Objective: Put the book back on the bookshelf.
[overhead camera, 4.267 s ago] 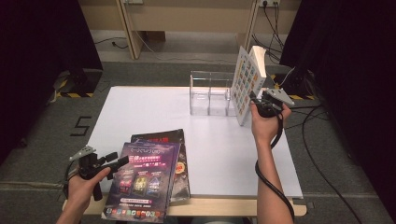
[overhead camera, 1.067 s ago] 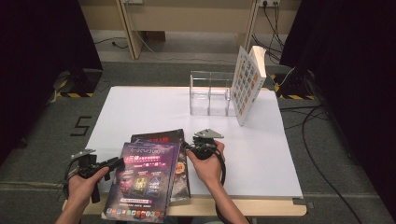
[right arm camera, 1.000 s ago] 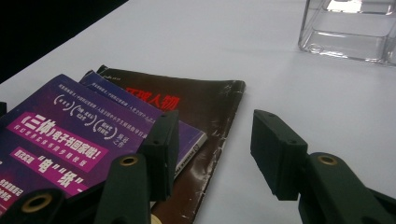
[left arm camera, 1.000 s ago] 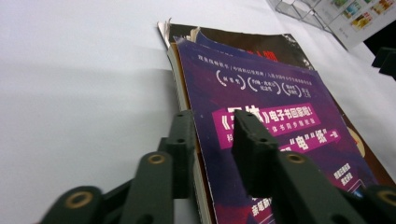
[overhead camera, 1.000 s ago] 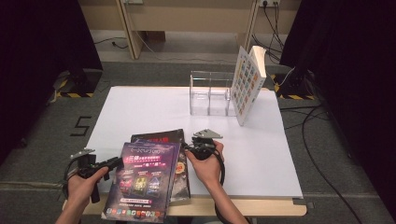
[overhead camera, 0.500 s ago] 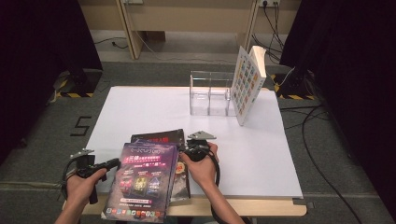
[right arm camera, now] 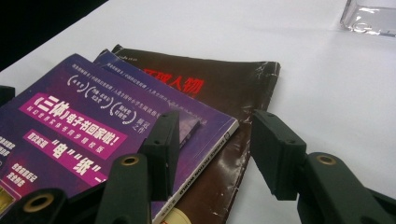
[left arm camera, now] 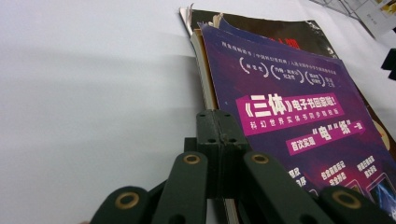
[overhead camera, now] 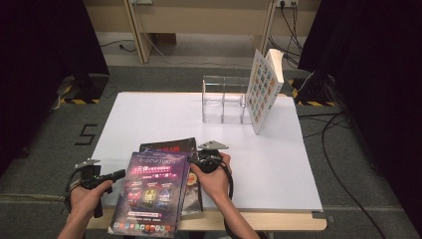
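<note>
The right gripper [overhead camera: 199, 160] had crossed from upper right to the purple book [overhead camera: 149, 191], jaws spread astride its spine for lifting; the left gripper [overhead camera: 118, 174] had just closed, pinching the book's left edge.

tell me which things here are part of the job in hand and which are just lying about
In the job:
- purple magazine, top of the stack
- left gripper, shut at its left edge
- right gripper, open around its spine corner
- dark brown magazine underneath
- clear acrylic holder with the colourful book leaning on it

Lying about:
- cables on the floor
</note>
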Demonstrator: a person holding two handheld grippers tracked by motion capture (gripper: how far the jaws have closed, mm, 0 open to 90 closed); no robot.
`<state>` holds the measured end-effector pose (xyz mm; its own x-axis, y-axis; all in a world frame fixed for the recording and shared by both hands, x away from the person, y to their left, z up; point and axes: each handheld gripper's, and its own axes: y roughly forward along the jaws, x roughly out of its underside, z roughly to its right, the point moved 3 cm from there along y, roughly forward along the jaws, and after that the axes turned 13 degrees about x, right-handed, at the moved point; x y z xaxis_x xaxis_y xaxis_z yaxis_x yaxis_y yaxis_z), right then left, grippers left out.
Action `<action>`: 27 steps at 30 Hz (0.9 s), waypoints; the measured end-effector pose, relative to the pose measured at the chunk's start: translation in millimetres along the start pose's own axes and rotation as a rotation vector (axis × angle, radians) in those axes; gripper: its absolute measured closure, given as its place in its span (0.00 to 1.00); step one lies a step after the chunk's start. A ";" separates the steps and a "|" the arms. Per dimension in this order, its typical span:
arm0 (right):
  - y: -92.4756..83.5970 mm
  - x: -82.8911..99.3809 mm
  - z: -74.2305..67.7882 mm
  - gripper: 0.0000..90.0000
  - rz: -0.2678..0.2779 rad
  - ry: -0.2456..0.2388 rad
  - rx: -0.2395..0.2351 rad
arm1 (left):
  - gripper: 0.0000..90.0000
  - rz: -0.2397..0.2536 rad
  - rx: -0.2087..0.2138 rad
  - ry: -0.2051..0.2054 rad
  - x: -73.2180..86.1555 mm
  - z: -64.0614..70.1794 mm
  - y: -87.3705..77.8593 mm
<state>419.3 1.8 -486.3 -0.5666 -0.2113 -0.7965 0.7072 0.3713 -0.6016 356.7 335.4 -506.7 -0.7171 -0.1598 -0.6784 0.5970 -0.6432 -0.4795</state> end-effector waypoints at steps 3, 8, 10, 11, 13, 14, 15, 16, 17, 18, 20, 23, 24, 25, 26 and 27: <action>2.1 2.8 -0.5 0.59 -0.021 0.006 -0.005 | 0.99 -0.001 0.001 0.004 -0.1 0.7 0.0; 4.8 5.8 -0.9 0.59 -0.028 0.005 -0.011 | 0.99 -0.008 -0.012 0.032 -1.0 3.7 0.3; 5.4 7.0 -1.4 0.59 -0.036 0.003 -0.012 | 0.99 -0.010 -0.015 0.040 -1.5 5.0 0.4; 5.6 7.3 -1.7 0.59 -0.038 0.002 -0.013 | 1.00 -0.012 -0.016 0.045 -1.7 5.5 0.4; 6.0 7.6 -2.0 0.59 -0.040 0.000 -0.015 | 0.99 -0.019 -0.026 0.058 -2.0 6.6 0.8; 6.2 7.7 -2.2 0.59 -0.041 0.000 -0.014 | 0.99 -0.024 -0.035 0.067 -1.8 7.0 1.5; 6.3 7.7 -2.7 0.59 -0.041 -0.001 -0.017 | 1.00 -0.029 -0.041 0.074 -1.6 7.3 1.9; 6.4 7.7 -3.1 0.59 -0.041 -0.004 -0.017 | 1.00 -0.031 -0.043 0.077 -1.6 7.5 2.1; 6.2 7.8 -3.9 0.59 -0.044 -0.002 -0.020 | 1.00 -0.032 -0.041 0.078 -1.8 7.4 1.9; 6.3 7.9 -4.3 0.59 -0.044 -0.009 -0.020 | 1.00 -0.033 -0.041 0.079 -1.8 7.3 1.8; 6.4 8.3 -5.3 0.59 -0.048 -0.010 -0.028 | 0.99 -0.031 -0.041 0.079 -1.6 6.7 1.8; 6.5 8.3 -7.4 0.62 -0.052 -0.016 -0.041 | 0.99 -0.025 -0.029 0.068 -2.4 6.2 0.5; 6.8 8.1 -8.1 0.62 -0.054 -0.016 -0.048 | 0.99 -0.024 -0.028 0.066 -2.8 6.3 0.1; 6.7 8.1 -8.7 0.62 -0.057 -0.011 -0.051 | 0.99 -0.023 -0.026 0.066 -3.0 6.5 -0.3; 7.1 7.8 -9.2 0.62 -0.056 -0.015 -0.051 | 0.99 -0.022 -0.027 0.066 -3.0 6.7 -0.3; 7.4 7.6 -9.9 0.62 -0.057 -0.015 -0.053 | 0.99 -0.022 -0.027 0.067 -3.0 6.9 -0.3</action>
<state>416.1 11.8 -496.3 -0.5984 -0.2468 -0.7623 0.6507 0.4053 -0.6421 356.2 330.9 -500.7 -0.7049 -0.0953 -0.7028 0.5919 -0.6250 -0.5089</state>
